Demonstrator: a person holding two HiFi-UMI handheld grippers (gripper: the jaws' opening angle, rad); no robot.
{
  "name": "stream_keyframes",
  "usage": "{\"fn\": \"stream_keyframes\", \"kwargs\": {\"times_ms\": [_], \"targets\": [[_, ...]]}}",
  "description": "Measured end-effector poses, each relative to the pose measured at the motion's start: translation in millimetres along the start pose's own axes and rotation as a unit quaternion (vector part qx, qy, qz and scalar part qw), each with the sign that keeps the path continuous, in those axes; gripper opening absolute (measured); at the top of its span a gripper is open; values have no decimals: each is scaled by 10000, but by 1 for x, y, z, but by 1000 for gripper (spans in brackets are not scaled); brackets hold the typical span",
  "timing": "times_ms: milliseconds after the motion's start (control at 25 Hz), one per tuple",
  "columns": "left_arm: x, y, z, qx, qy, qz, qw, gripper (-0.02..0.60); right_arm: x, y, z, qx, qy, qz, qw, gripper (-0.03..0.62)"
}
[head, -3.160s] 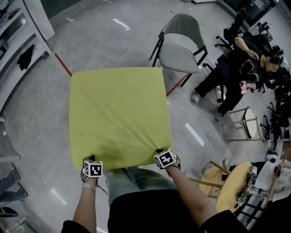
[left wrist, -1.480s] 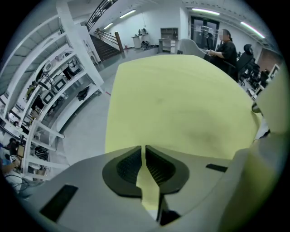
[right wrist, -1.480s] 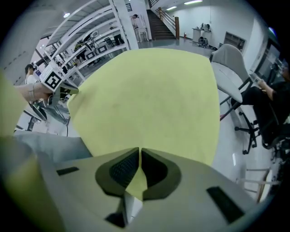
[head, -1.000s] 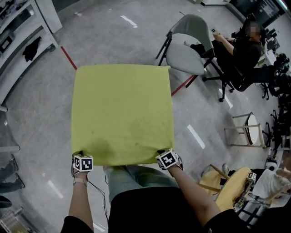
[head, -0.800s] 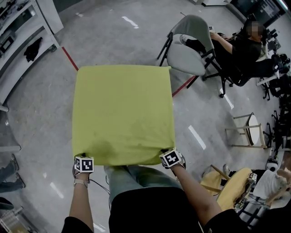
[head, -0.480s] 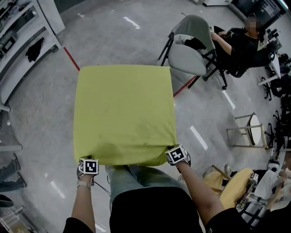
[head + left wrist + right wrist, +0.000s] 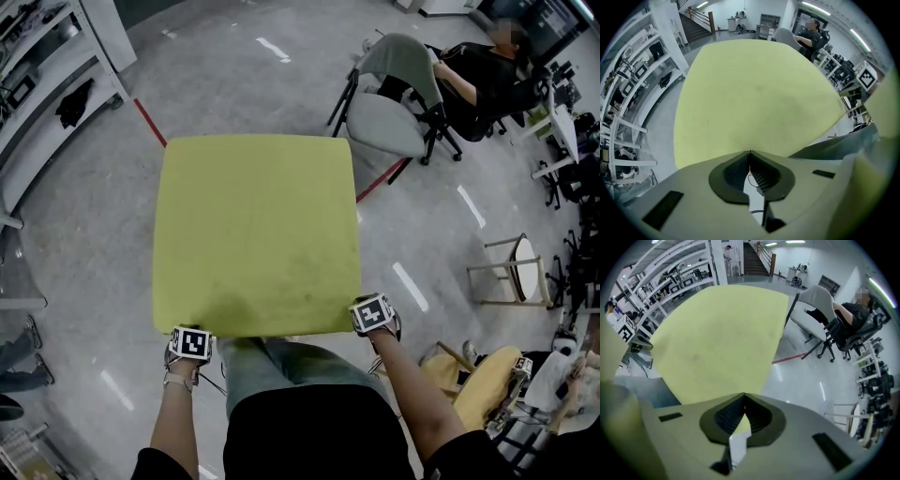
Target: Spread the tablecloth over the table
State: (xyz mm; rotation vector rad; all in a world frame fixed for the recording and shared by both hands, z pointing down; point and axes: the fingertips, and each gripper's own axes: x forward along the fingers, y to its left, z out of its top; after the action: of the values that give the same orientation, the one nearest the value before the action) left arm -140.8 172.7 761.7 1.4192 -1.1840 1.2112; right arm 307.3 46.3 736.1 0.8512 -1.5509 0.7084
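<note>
A yellow-green tablecloth (image 7: 253, 234) lies flat over a square table and covers it whole. My left gripper (image 7: 188, 339) is at the cloth's near left corner and points down, shut on the cloth's edge; in the left gripper view the cloth (image 7: 754, 93) runs right up to the closed jaw tips (image 7: 750, 153). At the near right corner my right gripper (image 7: 373, 317) is shut on the cloth. Its jaws (image 7: 743, 397) have just been closing, and between the pads a yellow corner of cloth (image 7: 740, 427) with a white tag shows.
A grey chair (image 7: 389, 103) stands just beyond the table's far right corner, and a person (image 7: 478, 61) sits in an office chair behind it. White shelving (image 7: 47, 84) runs along the left. A wooden stool (image 7: 511, 272) and a yellow chair (image 7: 473, 384) stand at the right.
Both grippers have moved toward me along the floor side of the table, the right one also outward. The cloth's near edge has come with them and its wrinkles have flattened.
</note>
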Motion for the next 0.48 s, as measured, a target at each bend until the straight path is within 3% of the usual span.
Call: {"fn": "stream_keyframes", "kwargs": {"times_ms": [280, 400, 480], "targets": [[-17, -12, 17, 21, -228, -317, 9992, 14, 0, 30, 17, 183, -508, 333, 9980, 11], [-37, -22, 41, 38, -787, -431, 9960, 13, -7, 42, 29, 296, -820, 470, 9951, 11], [-57, -31, 64, 4, -1335, -622, 9891, 12, -18, 51, 41, 446, -1089, 577, 9914, 11]]}}
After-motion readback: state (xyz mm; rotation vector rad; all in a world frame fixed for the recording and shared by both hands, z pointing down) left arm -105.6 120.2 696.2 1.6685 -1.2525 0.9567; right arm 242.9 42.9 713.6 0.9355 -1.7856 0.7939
